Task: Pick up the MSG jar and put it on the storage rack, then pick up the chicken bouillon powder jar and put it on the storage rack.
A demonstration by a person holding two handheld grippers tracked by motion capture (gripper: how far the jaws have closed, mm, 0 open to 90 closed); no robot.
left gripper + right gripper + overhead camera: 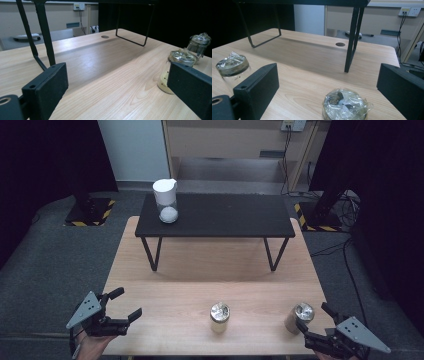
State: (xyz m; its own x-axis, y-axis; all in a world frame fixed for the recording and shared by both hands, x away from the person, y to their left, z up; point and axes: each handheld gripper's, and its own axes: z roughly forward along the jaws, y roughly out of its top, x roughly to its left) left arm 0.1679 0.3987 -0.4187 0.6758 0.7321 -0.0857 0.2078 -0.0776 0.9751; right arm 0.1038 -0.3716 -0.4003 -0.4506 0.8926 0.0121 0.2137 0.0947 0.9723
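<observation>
Two small glass jars capped with crinkled film stand near the front edge of the wooden table (200, 270). The middle jar (219, 316) (176, 67) (232, 66) holds something pale. My left gripper (129, 303) (120, 85) is open at the front left corner, well to the left of that jar, with nothing between its jaws. At the front right the right jar (299, 316) (199, 45) (345, 105) stands just in front of my right gripper (312, 315) (329, 82), low in the gap of the open jaws, and the pads stay off it.
A low black shelf (225, 215) on thin metal legs stands across the back half of the table. On its left end sits a white-lidded glass container (166, 200) with white contents. A cable hole (340, 44) is in the tabletop under the shelf.
</observation>
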